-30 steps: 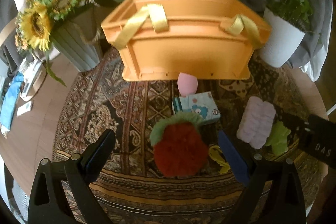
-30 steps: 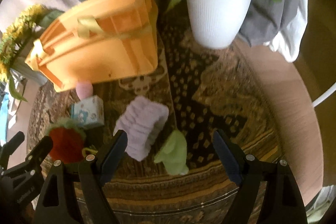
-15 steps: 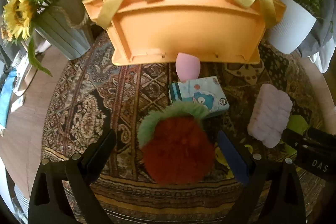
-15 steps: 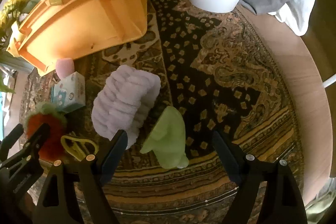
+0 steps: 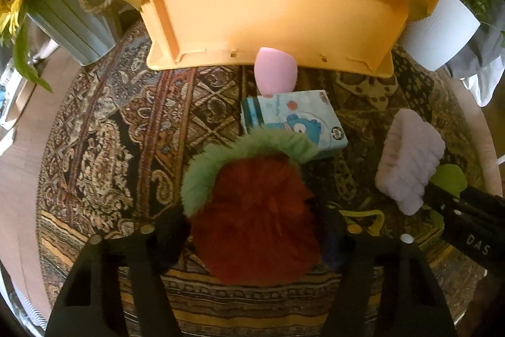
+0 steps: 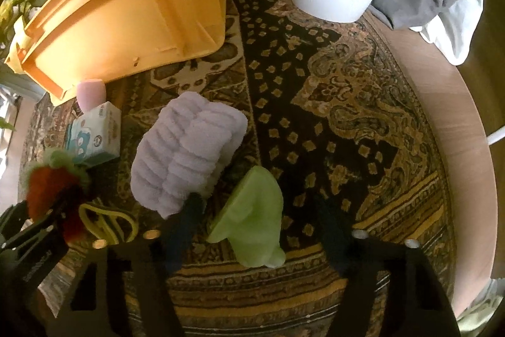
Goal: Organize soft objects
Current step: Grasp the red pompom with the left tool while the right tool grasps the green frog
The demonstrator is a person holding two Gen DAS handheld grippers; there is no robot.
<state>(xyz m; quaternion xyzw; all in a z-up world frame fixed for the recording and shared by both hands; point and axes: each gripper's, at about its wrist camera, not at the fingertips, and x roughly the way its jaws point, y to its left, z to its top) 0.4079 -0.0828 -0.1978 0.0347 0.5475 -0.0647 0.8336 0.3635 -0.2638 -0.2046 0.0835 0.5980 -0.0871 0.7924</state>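
a smooth matt plastic basket (image 5: 268, 11) with satin ribbon handles sits on a woven patterned cloth (image 6: 331, 122), beside a furry red pompom (image 5: 252, 226), fluffy lilac towel (image 6: 186, 153) and glossy paper box (image 5: 293, 119).

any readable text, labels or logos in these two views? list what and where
"DAS": white letters on the right hand-held gripper, cut off at the frame edge.
Tissue pack: cartoon print and a round logo, lettering too small to read.
Left hand-held gripper: pale lettering on its body, too blurred to read.
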